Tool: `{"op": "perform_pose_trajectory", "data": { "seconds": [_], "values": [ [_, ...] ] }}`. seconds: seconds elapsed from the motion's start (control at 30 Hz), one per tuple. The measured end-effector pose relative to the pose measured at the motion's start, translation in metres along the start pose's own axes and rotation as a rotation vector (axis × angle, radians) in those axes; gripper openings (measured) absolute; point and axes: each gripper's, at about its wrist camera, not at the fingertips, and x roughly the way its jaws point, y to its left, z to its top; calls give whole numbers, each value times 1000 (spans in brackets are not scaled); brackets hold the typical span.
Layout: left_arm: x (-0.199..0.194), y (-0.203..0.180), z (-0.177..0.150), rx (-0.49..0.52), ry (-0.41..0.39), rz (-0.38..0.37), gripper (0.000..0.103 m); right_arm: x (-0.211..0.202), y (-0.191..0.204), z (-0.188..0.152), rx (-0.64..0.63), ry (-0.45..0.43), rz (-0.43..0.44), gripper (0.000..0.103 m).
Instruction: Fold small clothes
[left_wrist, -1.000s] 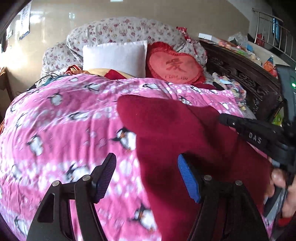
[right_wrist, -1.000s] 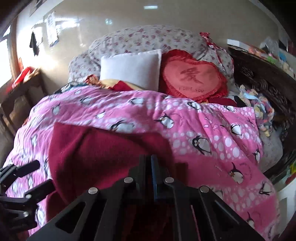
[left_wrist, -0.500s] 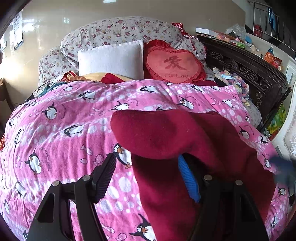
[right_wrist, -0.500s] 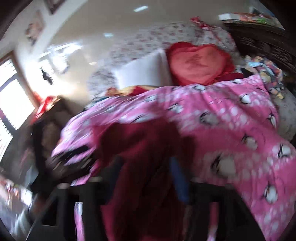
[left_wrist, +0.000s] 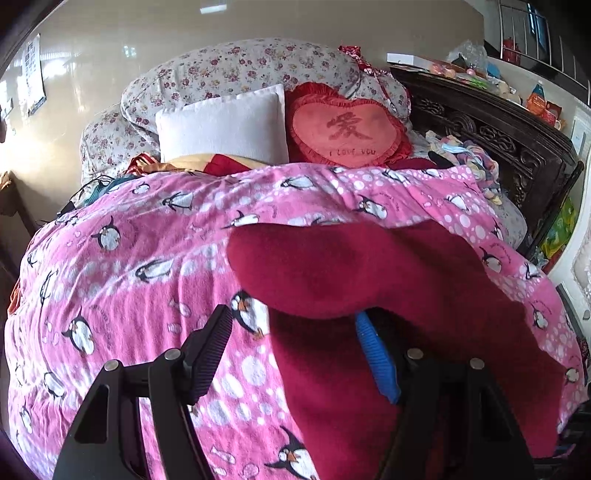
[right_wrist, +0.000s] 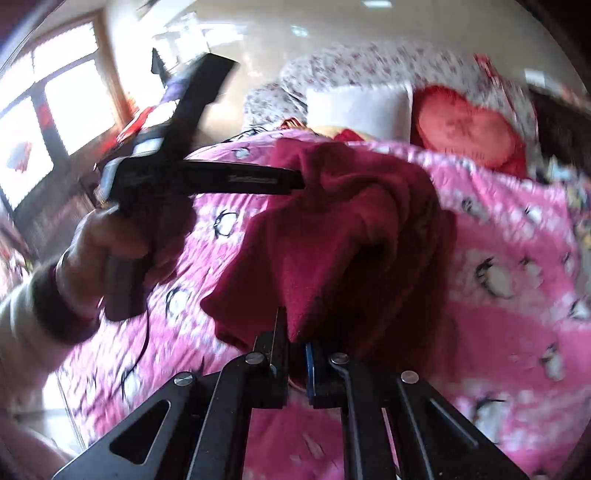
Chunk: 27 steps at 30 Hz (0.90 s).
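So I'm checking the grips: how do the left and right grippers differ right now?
The left gripper stands wide open with the dark red garment draped over one finger; the right gripper is shut, pinching the garment's edge and lifting it. Both touch the same garment.

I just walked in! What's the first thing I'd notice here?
The dark red garment, lifted off the pink penguin blanket and pinched in the right gripper. The left gripper is open, one finger under the cloth. Behind sits a red heart cushion beside a white pillow.
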Motion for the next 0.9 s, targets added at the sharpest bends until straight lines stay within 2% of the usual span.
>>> {"op": "perform_pose_trajectory", "data": {
  "seconds": [0.07,0.13,0.2,0.3,0.4,0.43,0.47,0.53,0.6,0.67,0.77,0.87,0.9],
  "values": [
    [8,1,5,-31,10,-24,73,2,-11,-8,-3,32,-57,7],
    [17,-2,7,-42,26,-30,74,21,-27,-18,44,83,-88,6],
    [25,-7,7,-29,33,-16,76,40,-35,-25,71,117,-76,7],
    [22,-1,4,-38,27,-9,78,36,-39,-23,101,107,-24,8],
    [7,5,-2,-11,6,26,77,7,-43,-9,128,49,15,28],
    [-2,8,-5,-6,-6,17,77,-5,-42,-4,125,12,14,35],
    [-8,9,-8,-9,-14,6,77,-13,-42,4,124,-23,-16,39],
    [-19,11,-15,-12,-30,-9,77,-20,-48,23,158,-80,-83,57],
    [-30,10,-24,-8,-40,-34,77,-13,-63,44,236,-123,-99,57],
    [-37,6,-37,-5,-42,-71,77,0,-72,60,266,-127,-122,57],
    [-40,-5,-56,12,-23,-114,77,35,-87,84,310,-103,-159,57],
    [-36,-17,-74,41,9,-147,77,68,-103,94,365,-48,-124,57],
    [-34,-21,-78,52,20,-155,77,75,-105,96,359,-39,-117,51]
  ]
}}
